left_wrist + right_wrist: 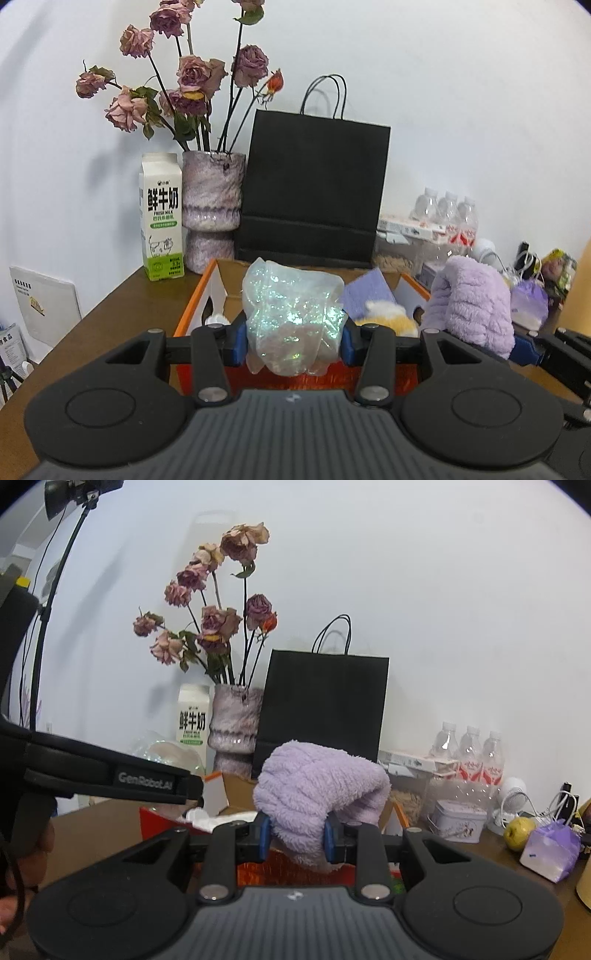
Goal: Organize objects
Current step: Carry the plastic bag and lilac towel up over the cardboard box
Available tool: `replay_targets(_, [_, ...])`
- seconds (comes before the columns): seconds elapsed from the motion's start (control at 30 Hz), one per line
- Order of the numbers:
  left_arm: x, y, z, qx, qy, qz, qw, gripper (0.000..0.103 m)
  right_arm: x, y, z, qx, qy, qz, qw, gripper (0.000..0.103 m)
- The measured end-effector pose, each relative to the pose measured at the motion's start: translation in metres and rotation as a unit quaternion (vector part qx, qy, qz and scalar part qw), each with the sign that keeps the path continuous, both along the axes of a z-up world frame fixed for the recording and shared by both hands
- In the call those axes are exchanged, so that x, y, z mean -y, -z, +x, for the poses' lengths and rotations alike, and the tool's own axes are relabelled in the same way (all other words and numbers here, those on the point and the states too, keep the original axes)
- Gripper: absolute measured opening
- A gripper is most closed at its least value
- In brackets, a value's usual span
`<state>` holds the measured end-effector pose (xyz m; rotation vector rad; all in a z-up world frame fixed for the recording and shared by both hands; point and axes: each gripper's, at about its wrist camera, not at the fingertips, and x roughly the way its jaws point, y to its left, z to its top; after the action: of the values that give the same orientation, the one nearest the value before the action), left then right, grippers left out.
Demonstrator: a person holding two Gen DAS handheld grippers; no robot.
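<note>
My left hand-held gripper (pixel 293 341) is closed on a crumpled, glittery clear plastic bag (pixel 291 314), its blue pads pressing in from both sides. The bag hangs above the open cardboard box (pixel 195 302) with the orange edge, which sits on the brown desk (pixel 122 314). Inside the box I can see a purple sponge-like pad (pixel 364 295) and a yellow and white plush toy (pixel 391 317), though the toy is partly hidden, so I cannot be sure what it is.

My right hand-held gripper (pixel 297 836) is clamped on a fluffy lilac towel (pixel 317 790), bunched up between its blue pads and held over the right part of the same box.

Behind the box a black paper bag (pixel 314 192) stands upright against the wall. Left of it is a mottled purple vase (pixel 212 206) with dried roses (pixel 192 77), and a milk carton (pixel 160 218) stands just beside the vase. To the right, three water bottles (pixel 469 753) stand near the wall, with a small tin (pixel 458 819), a green apple (pixel 519 832) and a small purple pouch (pixel 552 845) closer to me on the desk.
</note>
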<state>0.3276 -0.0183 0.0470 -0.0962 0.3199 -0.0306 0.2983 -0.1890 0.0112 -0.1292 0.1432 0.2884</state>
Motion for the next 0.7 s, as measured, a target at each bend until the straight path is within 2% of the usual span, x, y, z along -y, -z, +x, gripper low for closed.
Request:
replay_targets(0.3, [-0.008, -0.007, 0.029, 0.010, -0.016, -0.019, 0.9996, 0.046, -0.008, -0.008, 0.033, 0.013, -0.005, 0.015, 1.000, 0.026])
replay_targets(0.7, [-0.012, -0.005, 0.070, 0.005, -0.019, -0.018, 0.9996, 0.046, -0.017, -0.006, 0.079, 0.014, -0.011, 0.018, 1.000, 0.026])
